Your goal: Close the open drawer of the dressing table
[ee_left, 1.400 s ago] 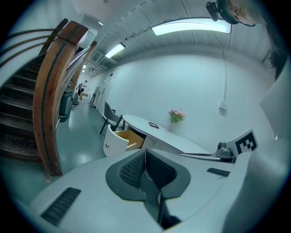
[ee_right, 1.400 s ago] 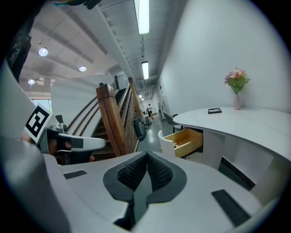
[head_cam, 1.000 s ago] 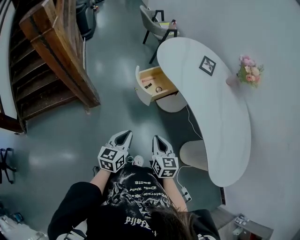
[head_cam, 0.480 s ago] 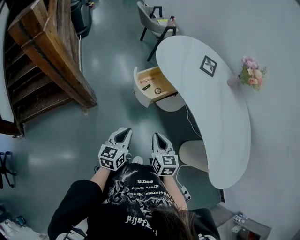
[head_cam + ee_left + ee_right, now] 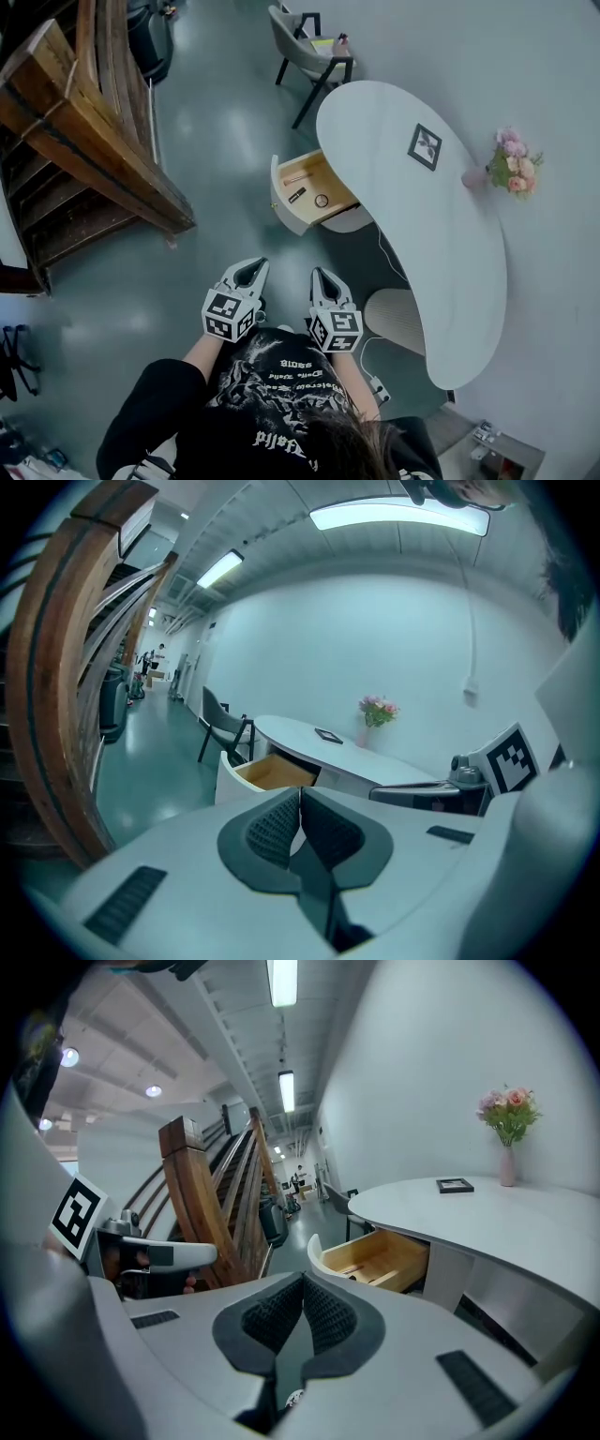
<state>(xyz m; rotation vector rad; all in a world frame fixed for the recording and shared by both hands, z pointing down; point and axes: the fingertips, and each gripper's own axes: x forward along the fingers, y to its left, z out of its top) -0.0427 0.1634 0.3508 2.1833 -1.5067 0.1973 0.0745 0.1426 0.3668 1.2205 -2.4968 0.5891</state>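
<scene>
The white, curved dressing table [image 5: 412,234] stands against the wall at the right. Its wooden drawer [image 5: 305,190] juts out open to the left, with a few small items inside; it also shows as the drawer [image 5: 270,772] and the drawer [image 5: 380,1257]. My left gripper [image 5: 251,265] and right gripper [image 5: 319,274] are held side by side in front of my body, well short of the drawer. Both have their jaws together with nothing between them. Each gripper view looks over its shut jaws toward the drawer.
A wooden staircase [image 5: 89,122] with a heavy banister fills the left. A chair [image 5: 305,47] stands beyond the table's far end. A vase of pink flowers [image 5: 511,169] and a small framed picture [image 5: 425,146] sit on the tabletop. A cable runs along the floor under the table.
I have stepped forward: both grippers and my body have advanced together toward the drawer, which now lies nearer in the head view. The jaws have stayed as they were.
</scene>
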